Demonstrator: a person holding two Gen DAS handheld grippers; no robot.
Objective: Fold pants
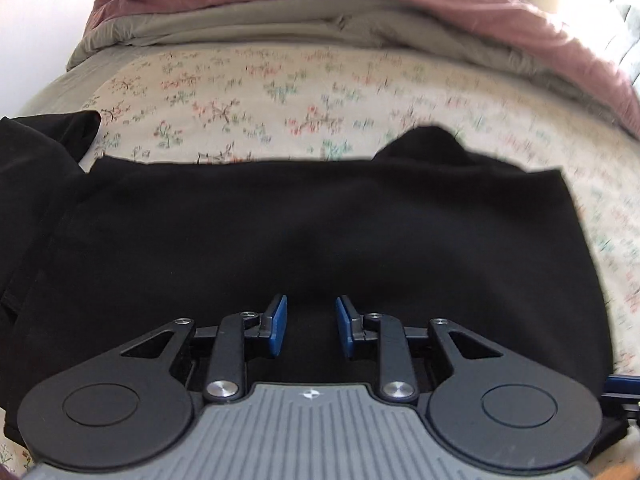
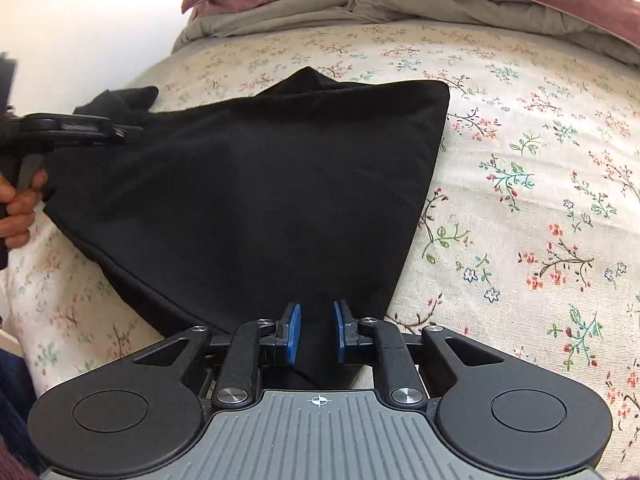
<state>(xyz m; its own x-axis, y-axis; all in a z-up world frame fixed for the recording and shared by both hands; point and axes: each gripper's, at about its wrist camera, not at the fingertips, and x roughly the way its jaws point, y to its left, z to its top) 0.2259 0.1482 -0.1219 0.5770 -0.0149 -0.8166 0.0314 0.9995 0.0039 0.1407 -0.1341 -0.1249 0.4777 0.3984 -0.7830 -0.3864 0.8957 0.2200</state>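
Note:
The black pants (image 1: pixel 280 232) lie folded on the floral bedsheet (image 1: pixel 280 88). My left gripper (image 1: pixel 311 305) is open, its blue pads apart just above the near part of the cloth. In the right wrist view the pants (image 2: pixel 260 184) form a wedge that narrows toward me. My right gripper (image 2: pixel 317 311) is open, its pads either side of the near corner of the pants. The left gripper (image 2: pixel 116 130) shows at the left edge of that view, over the far left part of the pants, held by a hand (image 2: pixel 20 208).
A bunched mauve and grey duvet (image 1: pixel 360 12) lies across the far side of the bed. Bare floral sheet (image 2: pixel 540 200) stretches to the right of the pants. The bed's left edge and a white wall (image 2: pixel 80 20) are at the left.

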